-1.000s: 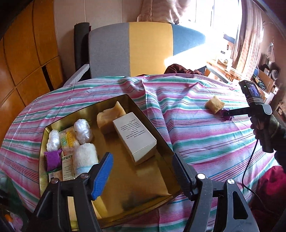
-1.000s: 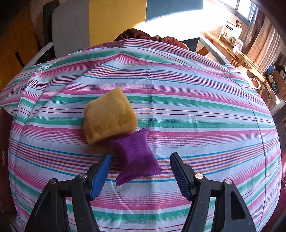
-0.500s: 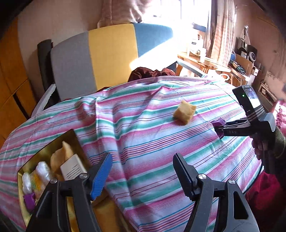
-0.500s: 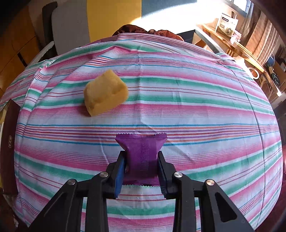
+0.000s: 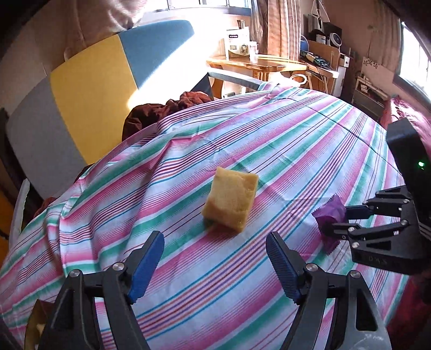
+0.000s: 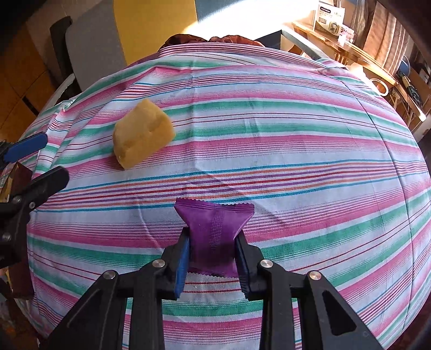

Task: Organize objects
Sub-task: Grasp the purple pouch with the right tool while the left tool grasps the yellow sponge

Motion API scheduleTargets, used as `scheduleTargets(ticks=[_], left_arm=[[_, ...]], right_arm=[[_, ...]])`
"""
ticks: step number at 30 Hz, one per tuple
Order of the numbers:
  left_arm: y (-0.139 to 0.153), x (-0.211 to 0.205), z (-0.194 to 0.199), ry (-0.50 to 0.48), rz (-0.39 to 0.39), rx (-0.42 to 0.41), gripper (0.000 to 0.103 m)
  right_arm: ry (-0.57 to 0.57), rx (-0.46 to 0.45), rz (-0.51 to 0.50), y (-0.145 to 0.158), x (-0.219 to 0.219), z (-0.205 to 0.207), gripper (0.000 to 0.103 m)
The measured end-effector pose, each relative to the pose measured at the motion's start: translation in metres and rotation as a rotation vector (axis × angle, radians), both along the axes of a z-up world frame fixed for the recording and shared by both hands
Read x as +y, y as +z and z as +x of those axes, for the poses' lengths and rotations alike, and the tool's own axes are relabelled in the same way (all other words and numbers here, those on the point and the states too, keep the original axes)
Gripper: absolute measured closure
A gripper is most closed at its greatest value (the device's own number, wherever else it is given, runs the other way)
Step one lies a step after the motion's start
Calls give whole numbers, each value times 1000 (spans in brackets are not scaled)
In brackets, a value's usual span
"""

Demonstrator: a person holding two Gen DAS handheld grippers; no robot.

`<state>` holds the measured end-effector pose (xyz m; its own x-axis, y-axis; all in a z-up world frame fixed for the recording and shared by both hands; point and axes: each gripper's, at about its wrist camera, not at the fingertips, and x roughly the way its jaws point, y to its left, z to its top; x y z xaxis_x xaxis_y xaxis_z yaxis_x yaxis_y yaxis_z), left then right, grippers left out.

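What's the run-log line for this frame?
right hand-held gripper: shut on purple packet | left hand-held gripper: opening, empty, near yellow block

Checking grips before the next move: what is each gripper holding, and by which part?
Right gripper: purple packet, pinched across its middle. Left gripper: nothing; its fingers are opening just short of the yellow sponge.

Daylight pours in from the windows [image 5: 199,2] at twelve o'clock — glare bleaches the chair back [image 5: 172,62] in both views. The striped cloth [image 6: 269,150] is evenly lit and sharp. Fisheye bulging bends everything outward; rims fall into dark vignette.
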<state>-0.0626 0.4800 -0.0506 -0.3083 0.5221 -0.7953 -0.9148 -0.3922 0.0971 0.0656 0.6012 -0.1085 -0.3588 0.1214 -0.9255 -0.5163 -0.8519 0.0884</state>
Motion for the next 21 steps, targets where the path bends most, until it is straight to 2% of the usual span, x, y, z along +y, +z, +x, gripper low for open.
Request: scheduleTargets(ticks=[6, 13, 14, 15, 16, 21], left_arm=[[-22, 49, -6, -55, -53, 35, 15], [-50, 83, -17, -61, -104, 59, 17], [-54, 84, -19, -61, -112, 45, 29], [-56, 84, -21, -59, -118, 16, 45], [-54, 80, -22, -52, -101, -20, 47], [-29, 37, -9, 38, -14, -54, 49]], right_arm=[[-15, -3, -15, -1, 5, 1, 72], [-27, -5, -12, -2, 11, 1, 72], [-28, -5, -14, -3, 11, 1, 72], [-28, -4, -13, -3, 12, -1, 72], [-25, -2, -9, -3, 12, -1, 72], [-1, 2, 29, -2, 9, -3, 72]])
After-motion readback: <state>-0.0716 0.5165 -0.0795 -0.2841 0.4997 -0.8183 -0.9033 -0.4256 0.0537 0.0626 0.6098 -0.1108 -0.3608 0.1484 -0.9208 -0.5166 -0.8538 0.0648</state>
